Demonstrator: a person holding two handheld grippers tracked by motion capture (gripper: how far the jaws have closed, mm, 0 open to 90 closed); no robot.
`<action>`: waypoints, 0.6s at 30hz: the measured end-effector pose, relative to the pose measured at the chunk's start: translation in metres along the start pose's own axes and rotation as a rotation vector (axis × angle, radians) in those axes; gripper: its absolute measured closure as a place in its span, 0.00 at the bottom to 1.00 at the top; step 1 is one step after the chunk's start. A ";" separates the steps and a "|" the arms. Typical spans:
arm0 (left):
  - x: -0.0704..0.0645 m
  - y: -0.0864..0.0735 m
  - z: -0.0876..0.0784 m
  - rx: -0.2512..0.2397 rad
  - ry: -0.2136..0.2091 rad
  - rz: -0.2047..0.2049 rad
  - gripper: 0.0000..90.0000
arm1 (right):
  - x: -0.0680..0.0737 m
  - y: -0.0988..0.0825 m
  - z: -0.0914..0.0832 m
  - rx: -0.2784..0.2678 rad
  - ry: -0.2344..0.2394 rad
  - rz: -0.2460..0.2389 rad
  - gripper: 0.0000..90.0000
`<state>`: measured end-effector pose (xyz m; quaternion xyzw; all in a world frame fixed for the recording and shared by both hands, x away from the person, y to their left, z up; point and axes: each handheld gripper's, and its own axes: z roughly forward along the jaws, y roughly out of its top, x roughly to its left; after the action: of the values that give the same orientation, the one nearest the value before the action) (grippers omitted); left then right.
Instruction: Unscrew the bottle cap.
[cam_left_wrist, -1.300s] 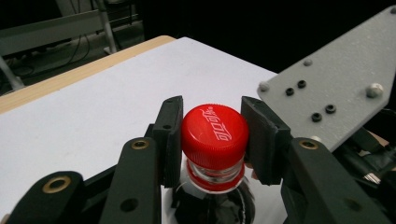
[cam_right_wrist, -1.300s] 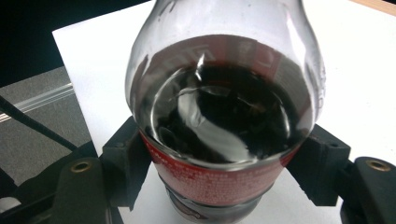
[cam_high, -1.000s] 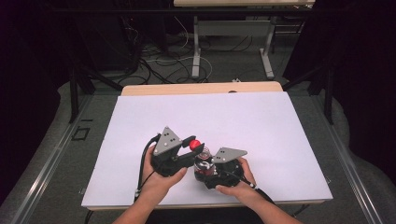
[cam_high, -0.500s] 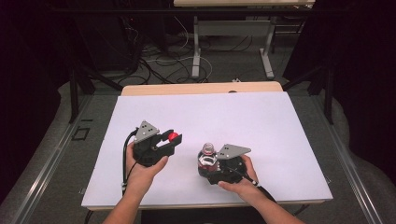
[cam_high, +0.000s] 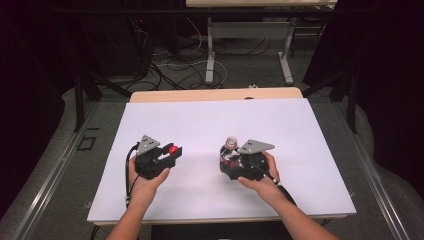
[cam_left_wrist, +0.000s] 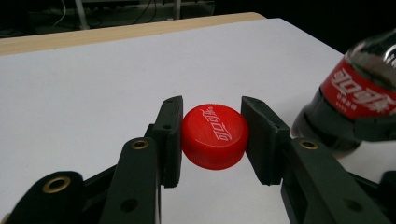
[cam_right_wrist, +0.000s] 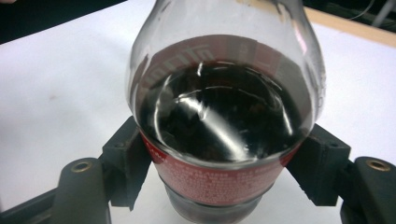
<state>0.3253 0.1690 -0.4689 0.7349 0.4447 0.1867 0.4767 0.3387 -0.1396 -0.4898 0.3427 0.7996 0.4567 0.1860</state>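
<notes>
A red cap (cam_left_wrist: 214, 135) is clamped between the two jaws of the left gripper (cam_high: 170, 152), held just above the white table (cam_high: 300, 130) at its near left. In the left gripper view the cap is seen squeezed at both sides by the pads, its printed top facing up. The right gripper (cam_high: 231, 161), well apart to the right, is closed around the labelled waist of a cola bottle (cam_right_wrist: 224, 121); in the right gripper view the jaws are seen pressing on the red label from either side. The bottle stands upright on the table, its mouth open (cam_high: 230, 142) and the dark drink filling it up to the shoulder.

The step in hand is judged to be the cap's removal, already completed: cap and bottle are separated and each is held by its own gripper. The next move is likely either to set the cap down on the bare table at the left or to bring it back over the mouth. For the first, the cap should be lowered flat before the jaws are released. Meanwhile the bottle must be kept upright and steady, since a tilt could spill the drink.
</notes>
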 end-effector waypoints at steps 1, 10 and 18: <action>0.000 -0.002 0.001 0.002 0.000 -0.008 0.68 | -0.003 0.003 0.001 -0.006 -0.009 -0.001 0.32; 0.003 -0.007 0.006 0.006 -0.005 -0.005 0.68 | -0.037 0.036 0.024 -0.017 -0.087 0.052 0.32; 0.001 -0.009 0.009 0.015 -0.011 0.002 0.68 | -0.054 0.049 0.056 0.001 -0.099 0.083 0.32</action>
<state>0.3276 0.1664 -0.4814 0.7399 0.4427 0.1799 0.4735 0.4286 -0.1277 -0.4777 0.3979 0.7746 0.4463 0.2060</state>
